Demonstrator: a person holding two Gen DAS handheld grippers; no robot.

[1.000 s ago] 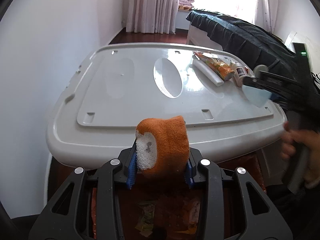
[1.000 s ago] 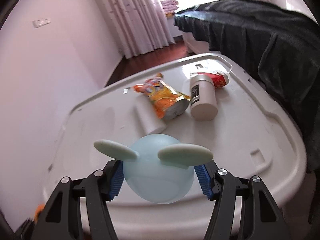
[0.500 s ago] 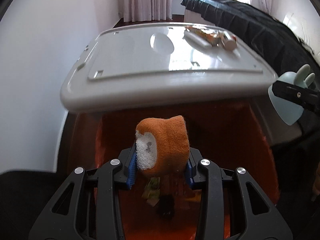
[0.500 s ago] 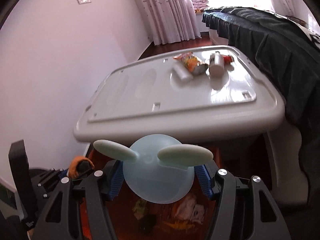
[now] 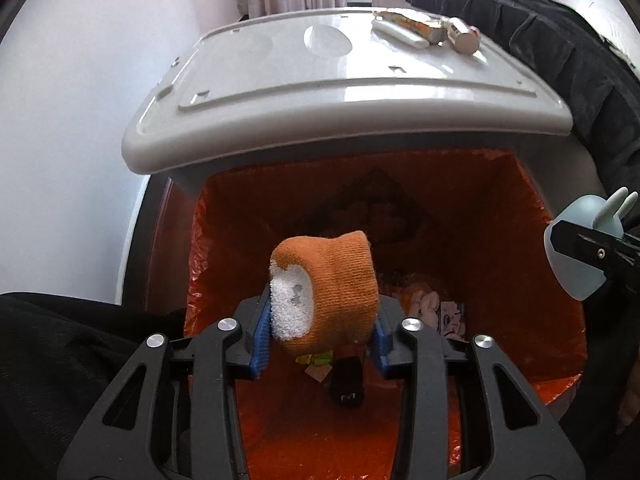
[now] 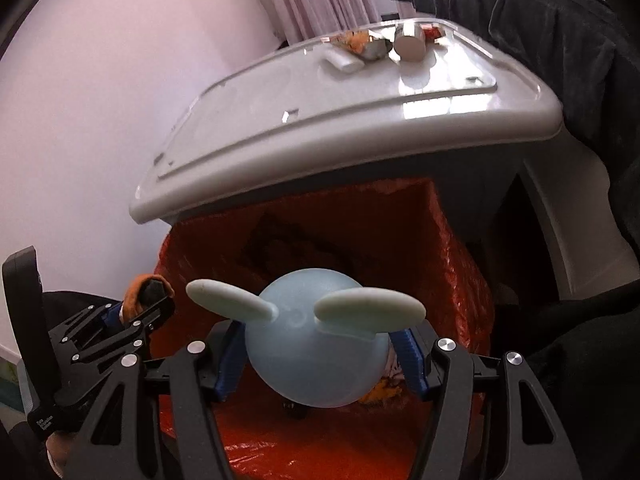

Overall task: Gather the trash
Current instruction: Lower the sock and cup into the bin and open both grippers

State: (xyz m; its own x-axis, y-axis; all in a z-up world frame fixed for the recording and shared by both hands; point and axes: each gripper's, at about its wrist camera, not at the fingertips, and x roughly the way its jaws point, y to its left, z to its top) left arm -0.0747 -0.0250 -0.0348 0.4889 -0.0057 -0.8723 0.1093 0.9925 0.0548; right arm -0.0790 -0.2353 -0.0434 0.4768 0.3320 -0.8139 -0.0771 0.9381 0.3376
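My left gripper [image 5: 320, 336] is shut on an orange knitted sock [image 5: 336, 284] with a white toe, held over the open bin lined with an orange bag [image 5: 500, 208]. My right gripper [image 6: 316, 364] is shut on a pale blue round toy with two ear flaps [image 6: 312, 344], also over the bin's orange bag [image 6: 400, 232]. The toy shows at the right edge of the left wrist view [image 5: 580, 248]. The sock and left gripper show at the left of the right wrist view [image 6: 144, 292]. Wrappers and a small black object [image 5: 346, 384] lie in the bin.
A white plastic table [image 5: 360, 92] stands just behind the bin, with a snack wrapper [image 5: 416, 26], a white stick [image 5: 396, 34] and a small bottle [image 5: 464, 38] at its far right. A dark-covered bed [image 5: 560, 40] is to the right, a white wall to the left.
Both grippers have pulled back from above the table and dropped down over the open orange-lined bin, still holding the sock and the blue toy.
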